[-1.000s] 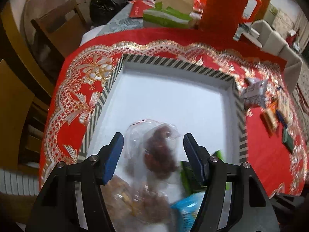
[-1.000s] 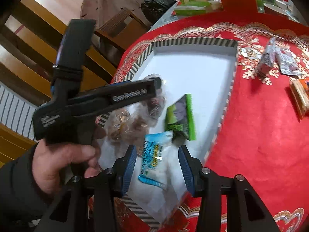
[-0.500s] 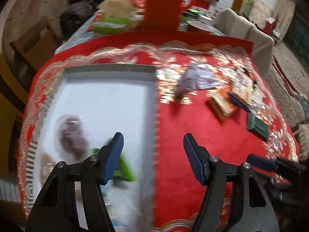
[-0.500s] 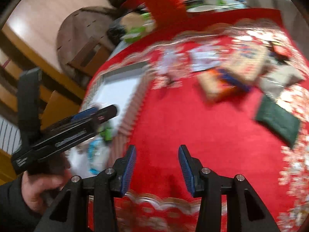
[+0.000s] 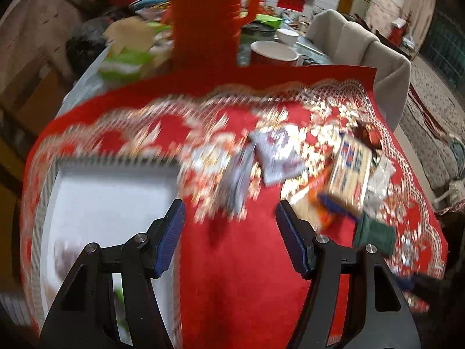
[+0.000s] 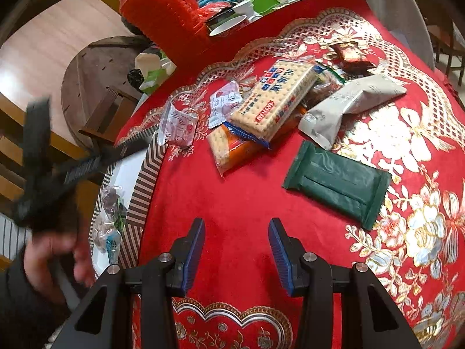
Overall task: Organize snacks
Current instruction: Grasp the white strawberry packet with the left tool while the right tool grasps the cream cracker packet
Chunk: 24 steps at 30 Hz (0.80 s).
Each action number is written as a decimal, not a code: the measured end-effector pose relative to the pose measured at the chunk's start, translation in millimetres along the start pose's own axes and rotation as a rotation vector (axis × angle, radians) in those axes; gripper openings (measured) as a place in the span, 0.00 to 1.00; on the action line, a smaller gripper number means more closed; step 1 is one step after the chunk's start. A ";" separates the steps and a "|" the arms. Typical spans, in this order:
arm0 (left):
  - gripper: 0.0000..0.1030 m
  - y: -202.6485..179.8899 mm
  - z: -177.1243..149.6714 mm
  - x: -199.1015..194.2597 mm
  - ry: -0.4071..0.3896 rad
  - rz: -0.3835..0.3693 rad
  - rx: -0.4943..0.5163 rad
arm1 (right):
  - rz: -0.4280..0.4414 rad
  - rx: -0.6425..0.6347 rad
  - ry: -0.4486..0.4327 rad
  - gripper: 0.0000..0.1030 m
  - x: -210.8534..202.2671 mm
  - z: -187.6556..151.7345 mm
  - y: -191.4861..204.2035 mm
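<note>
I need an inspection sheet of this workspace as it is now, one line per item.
Surface: red cloth with gold flowers.
Job's things: striped-rim white tray holding few snack bags; cracker pack, dark green packet, grey pouch loose on cloth.
Clutter: red ribbed thermos, bowls behind.
Grippers: left gripper and right gripper open, empty.
Cables: nothing seen.
Surroundings: wooden chairs, television.

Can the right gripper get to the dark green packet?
Probably yes. The right gripper is open and empty, only bare red tablecloth lies between it and the dark green packet, and nothing rests on the packet.
</note>
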State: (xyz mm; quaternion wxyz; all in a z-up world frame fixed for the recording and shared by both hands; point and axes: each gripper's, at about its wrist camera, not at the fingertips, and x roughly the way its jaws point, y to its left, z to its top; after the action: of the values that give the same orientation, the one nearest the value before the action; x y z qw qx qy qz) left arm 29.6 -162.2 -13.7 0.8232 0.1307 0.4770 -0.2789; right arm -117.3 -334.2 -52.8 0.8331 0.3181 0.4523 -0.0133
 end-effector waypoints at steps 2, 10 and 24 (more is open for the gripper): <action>0.63 -3.0 14.0 18.9 0.035 -0.002 0.019 | 0.007 -0.009 0.006 0.42 1.9 -0.6 2.0; 0.63 -0.3 21.6 60.3 0.087 0.044 0.024 | 0.007 0.024 -0.007 0.42 -0.2 6.8 -7.1; 0.17 -3.1 7.0 60.9 0.098 0.059 0.008 | 0.010 0.051 -0.024 0.42 2.2 31.5 -9.1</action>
State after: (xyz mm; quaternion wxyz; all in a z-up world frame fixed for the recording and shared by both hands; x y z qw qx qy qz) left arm 56.5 -188.5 -62.2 0.8063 0.1613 0.5114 -0.2497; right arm -95.3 -358.0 -46.9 0.8300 0.3414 0.4404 -0.0245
